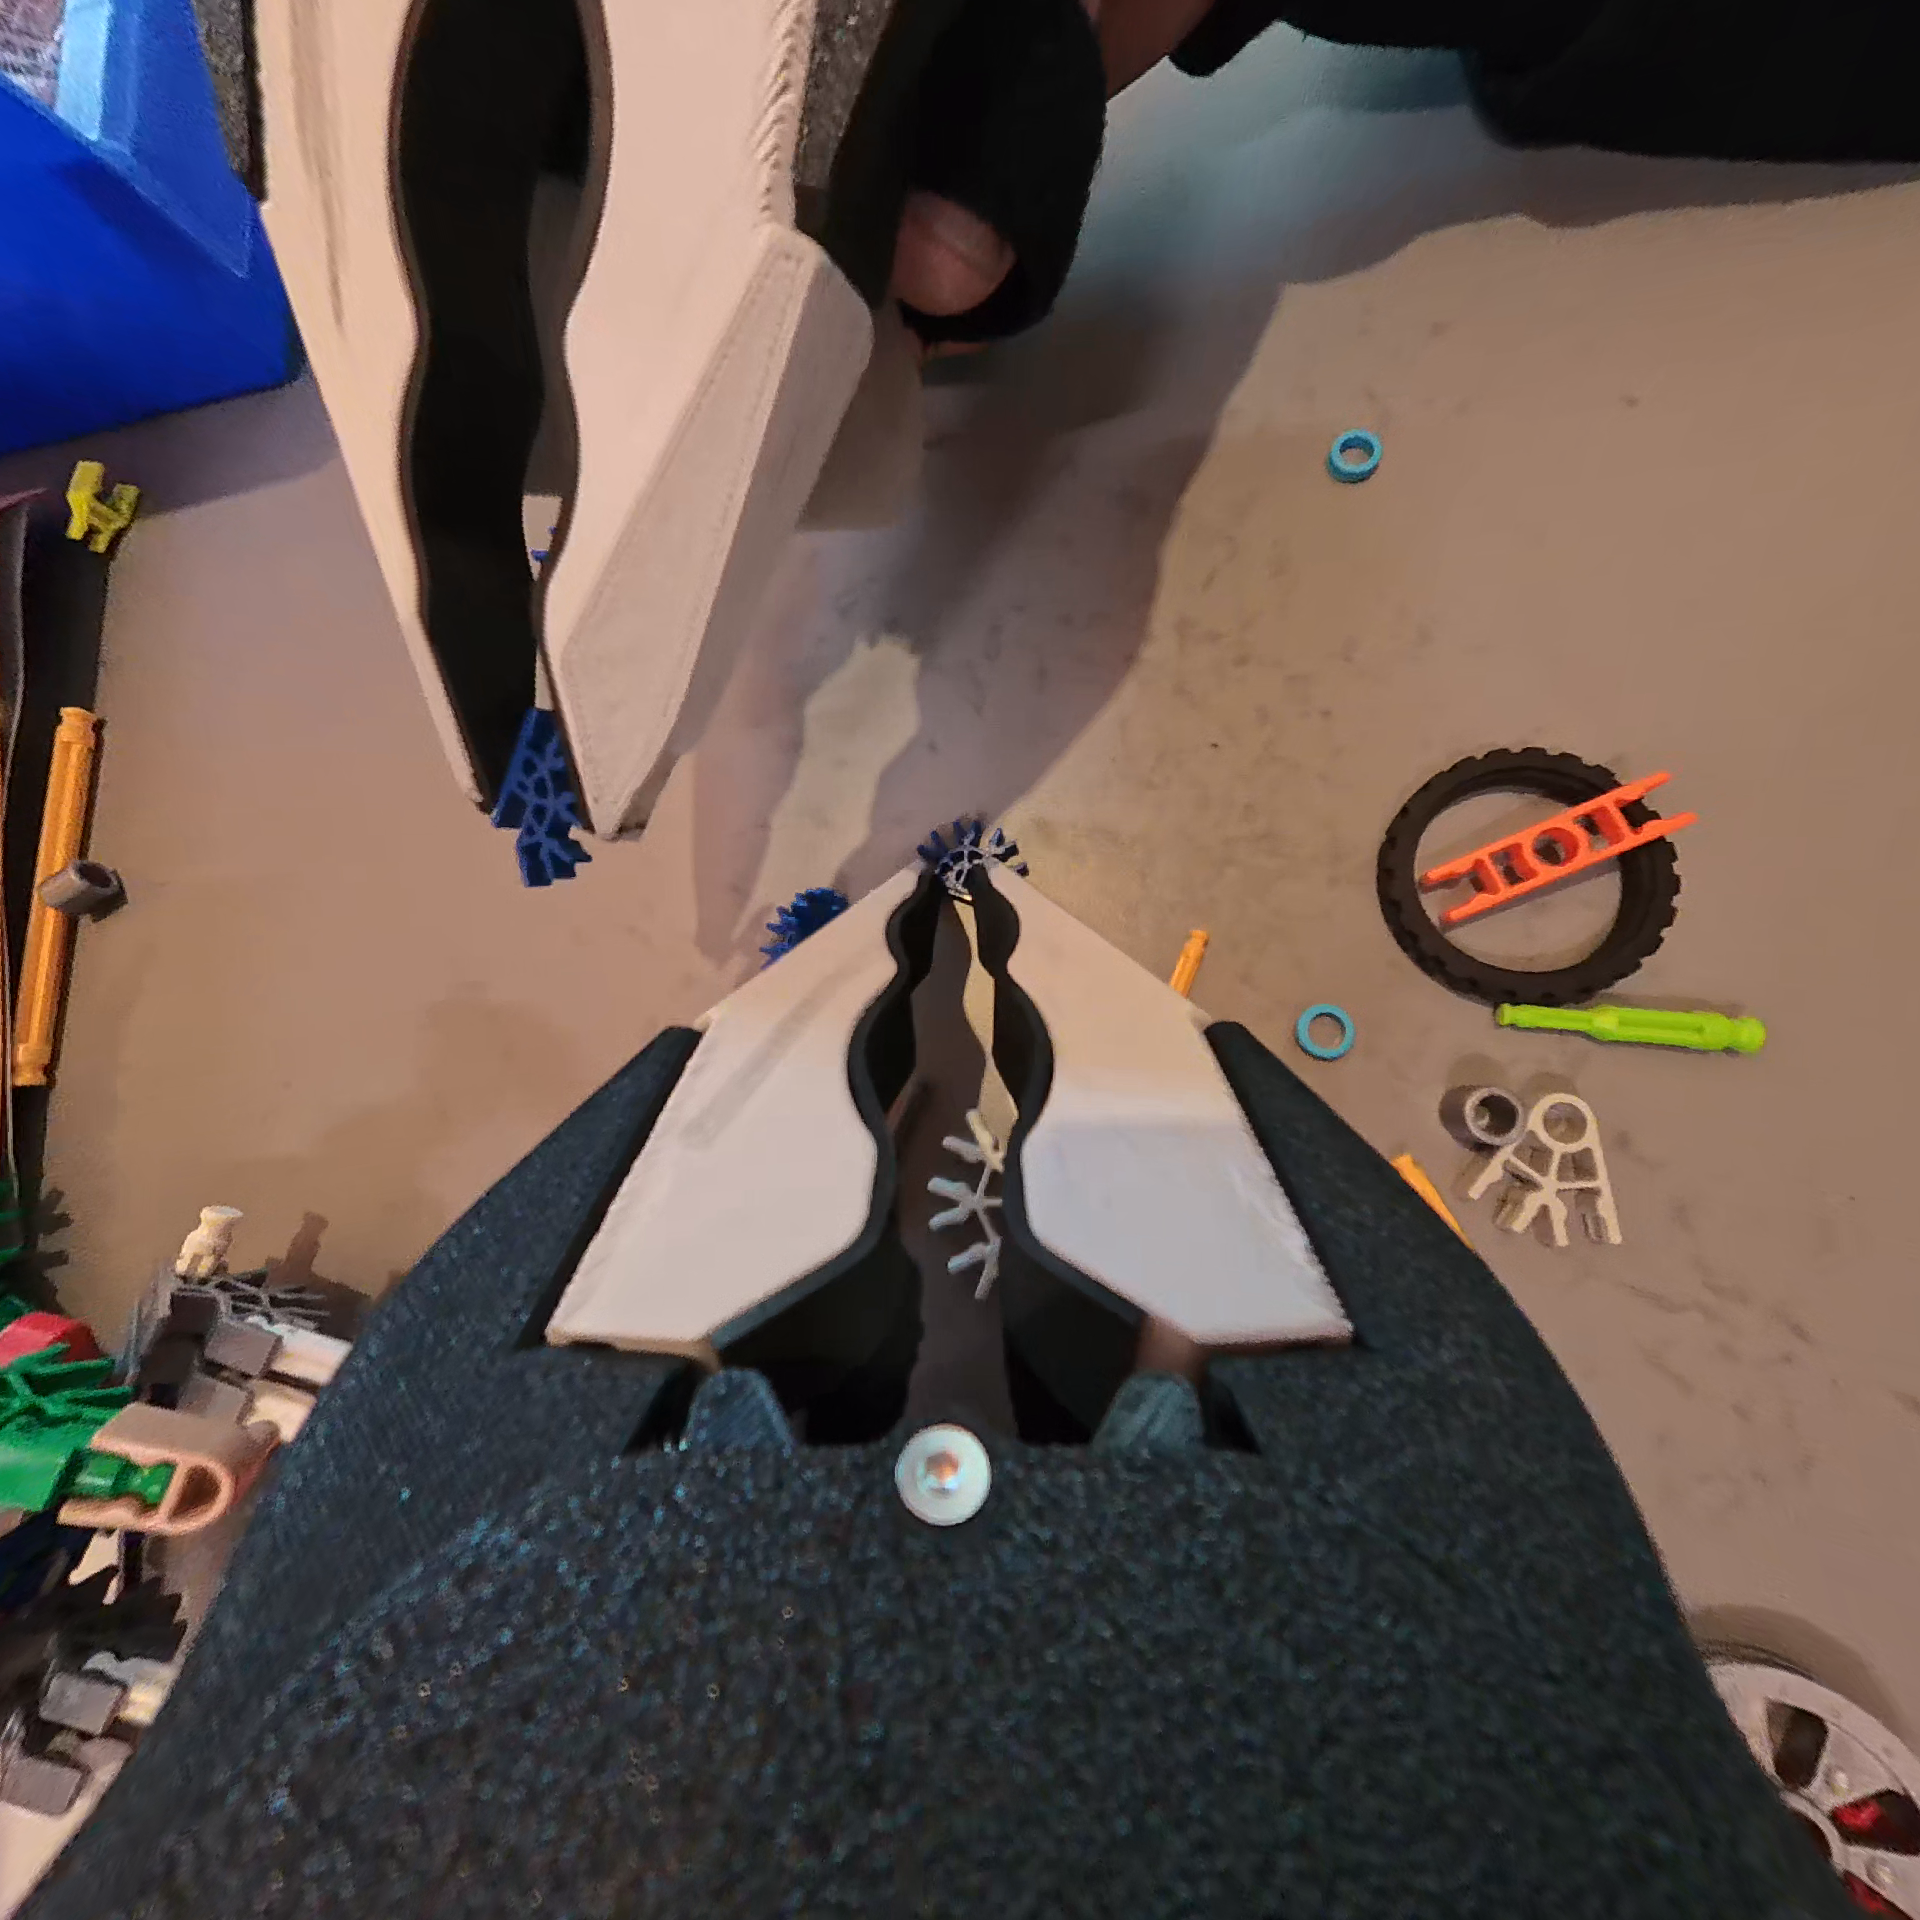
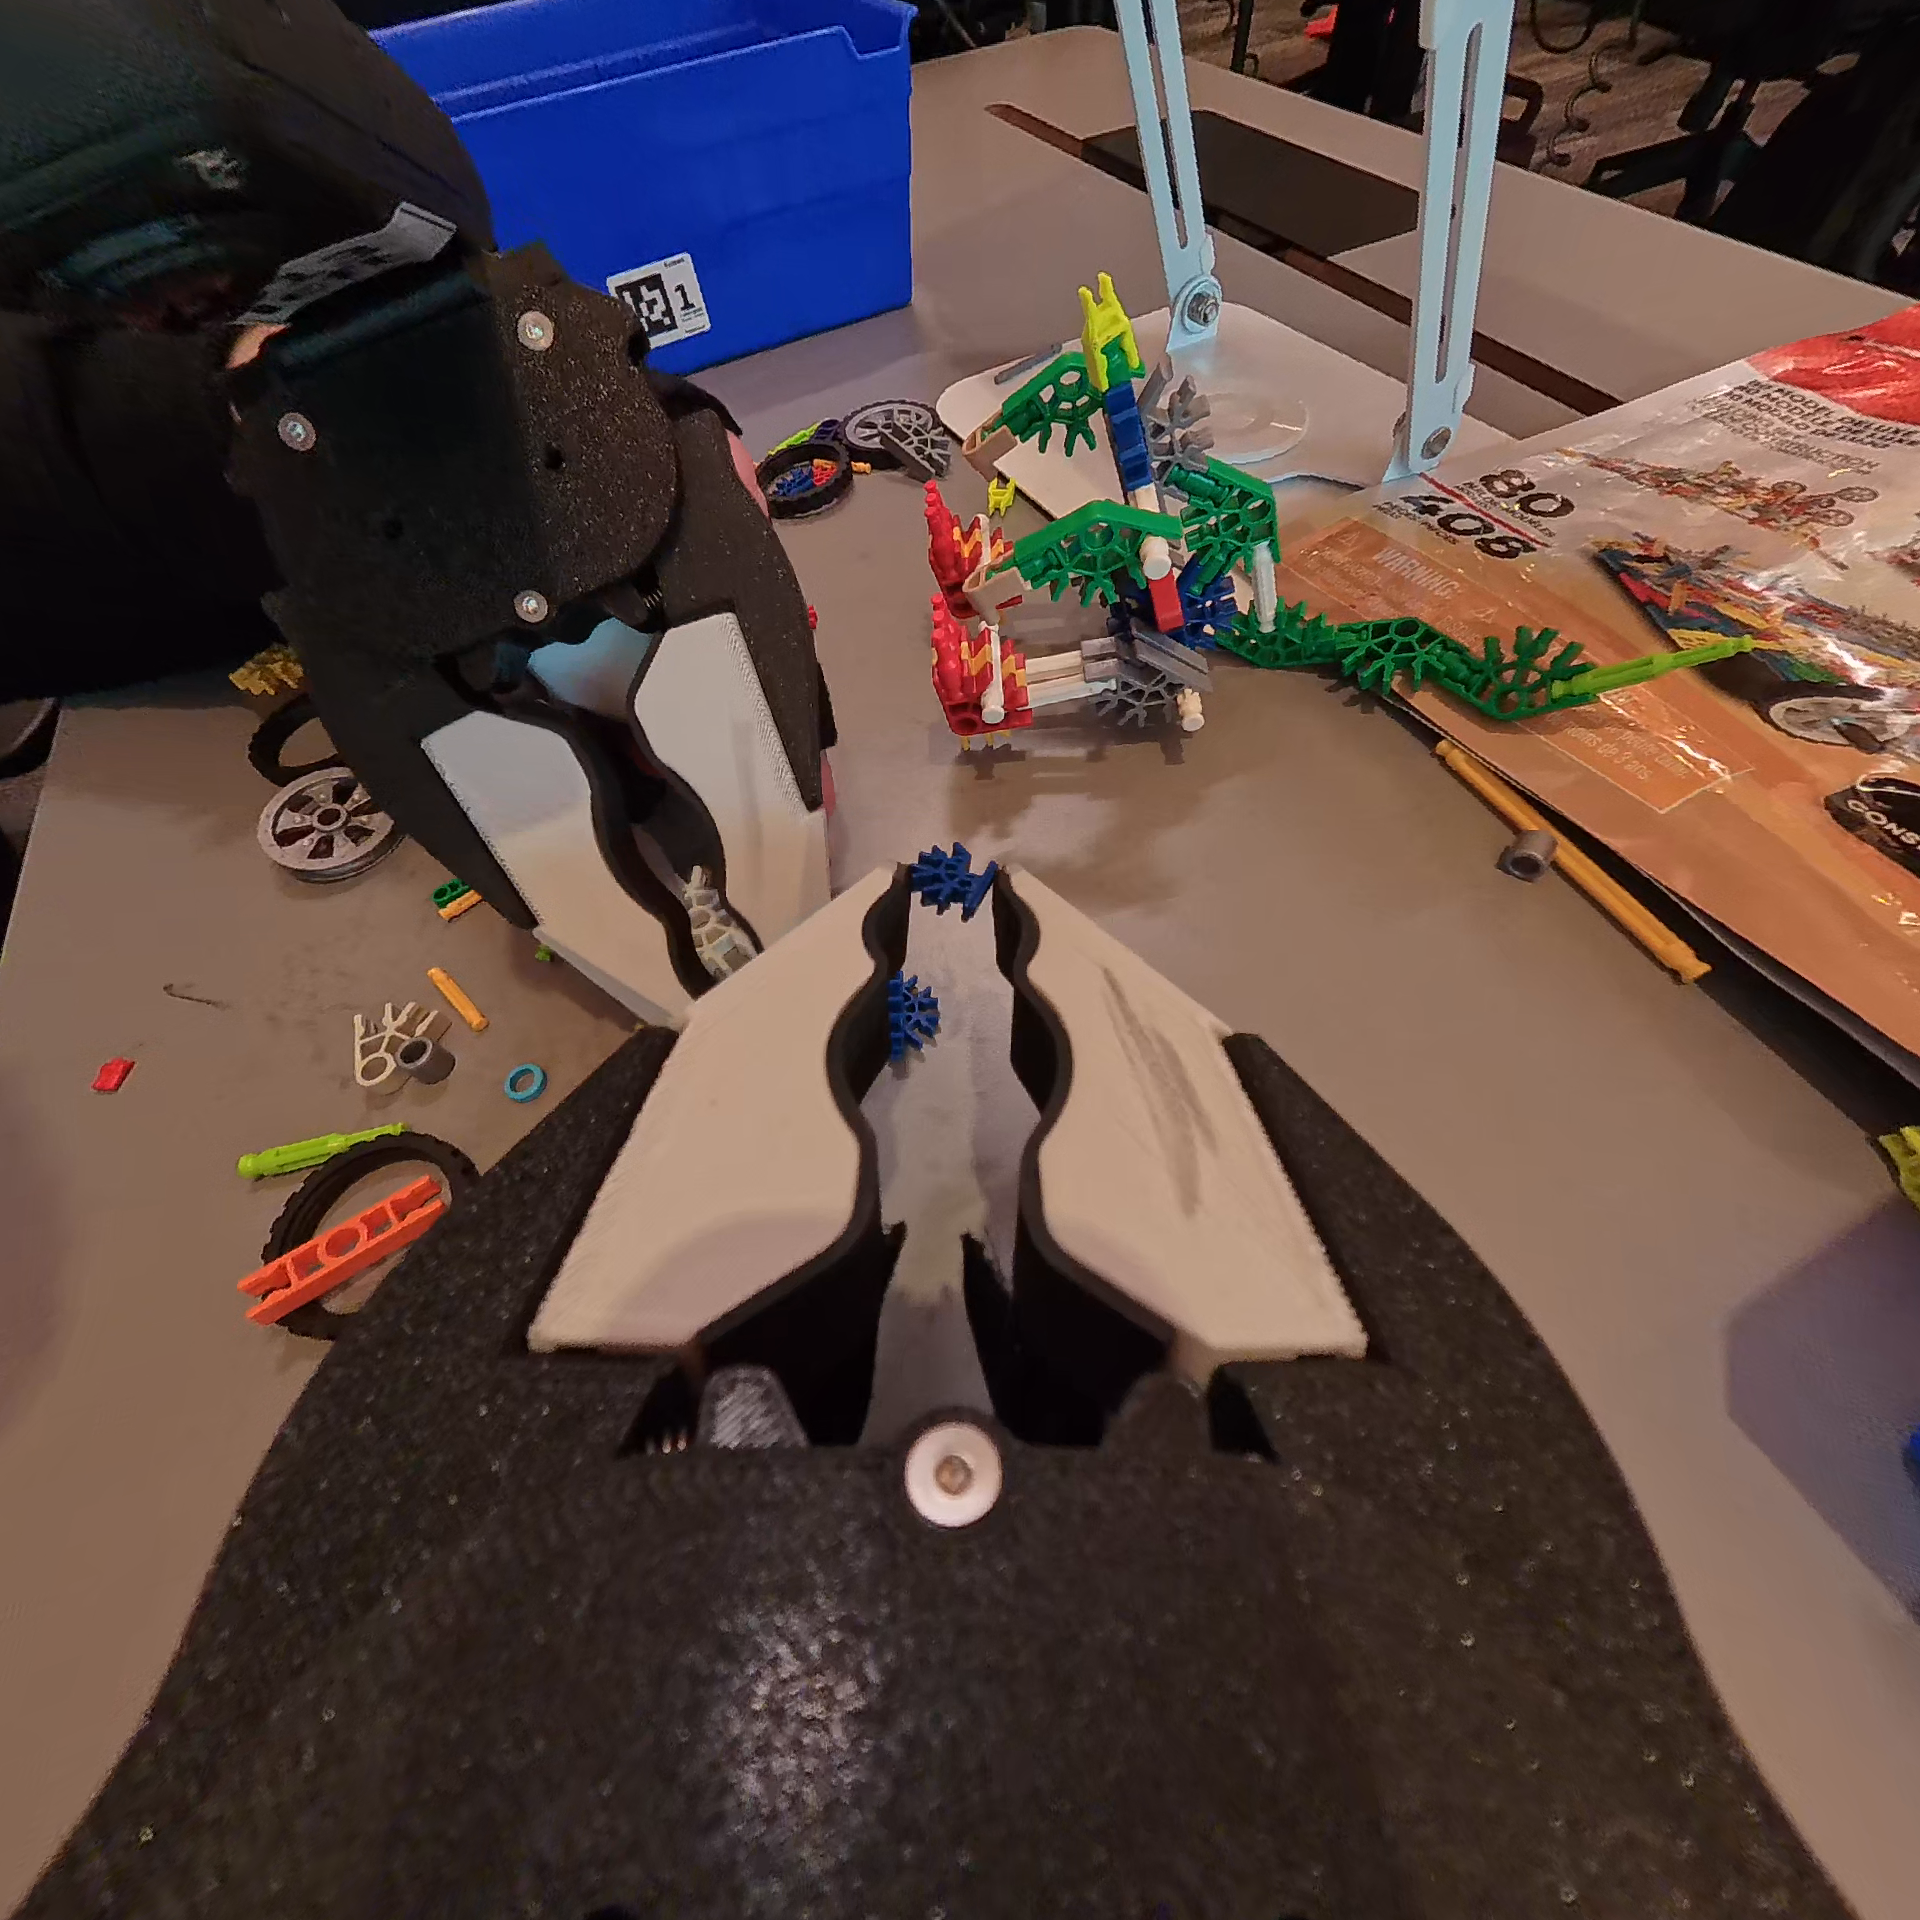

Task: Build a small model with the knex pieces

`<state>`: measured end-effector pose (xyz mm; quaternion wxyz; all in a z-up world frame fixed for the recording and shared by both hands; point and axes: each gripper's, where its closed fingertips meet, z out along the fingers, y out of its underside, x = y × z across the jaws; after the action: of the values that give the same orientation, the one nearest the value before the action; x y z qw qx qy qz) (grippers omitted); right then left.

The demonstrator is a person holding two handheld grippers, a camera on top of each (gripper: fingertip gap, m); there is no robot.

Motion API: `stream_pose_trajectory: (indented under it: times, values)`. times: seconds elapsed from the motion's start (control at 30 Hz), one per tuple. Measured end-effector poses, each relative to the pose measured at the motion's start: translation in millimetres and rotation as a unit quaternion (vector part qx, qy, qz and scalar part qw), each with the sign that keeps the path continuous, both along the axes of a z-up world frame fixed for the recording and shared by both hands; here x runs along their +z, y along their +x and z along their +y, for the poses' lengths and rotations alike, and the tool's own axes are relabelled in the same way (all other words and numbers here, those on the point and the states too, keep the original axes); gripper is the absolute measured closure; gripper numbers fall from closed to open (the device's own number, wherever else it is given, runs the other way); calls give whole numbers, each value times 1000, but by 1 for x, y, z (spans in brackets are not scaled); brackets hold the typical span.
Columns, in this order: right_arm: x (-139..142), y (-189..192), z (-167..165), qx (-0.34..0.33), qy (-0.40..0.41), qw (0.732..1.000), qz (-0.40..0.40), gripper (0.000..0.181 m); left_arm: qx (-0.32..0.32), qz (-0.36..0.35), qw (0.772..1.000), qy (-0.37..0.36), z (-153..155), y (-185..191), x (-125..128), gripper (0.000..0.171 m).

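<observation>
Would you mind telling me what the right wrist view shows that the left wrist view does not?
Only the right wrist view shows the green, red and blue toy model, the printed bag and the white stand.

Only the left wrist view shows the second blue ring.

Both show the tyre with the orange piece, the lime rod, and both grippers shut: the right gripper on a blue connector, the left gripper on a grey snowflake connector.

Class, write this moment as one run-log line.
left hand-held gripper: shut on pale grey connector | right hand-held gripper: shut on blue connector | nearby: second blue connector on table
</observation>
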<state>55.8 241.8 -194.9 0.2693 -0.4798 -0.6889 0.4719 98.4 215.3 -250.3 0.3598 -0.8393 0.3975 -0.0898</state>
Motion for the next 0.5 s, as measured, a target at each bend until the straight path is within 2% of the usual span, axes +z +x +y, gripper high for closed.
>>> stream_pose_trajectory:
  times: [0.2,0.5]
  values:
    - [0,0,0,0,0,1000,0,166,8,-6,1000,-14,-3,-4,0,169]
    - [-1,0,0,1,1,1000,-1,166,20,-17,997,-78,-20,-12,0,169]
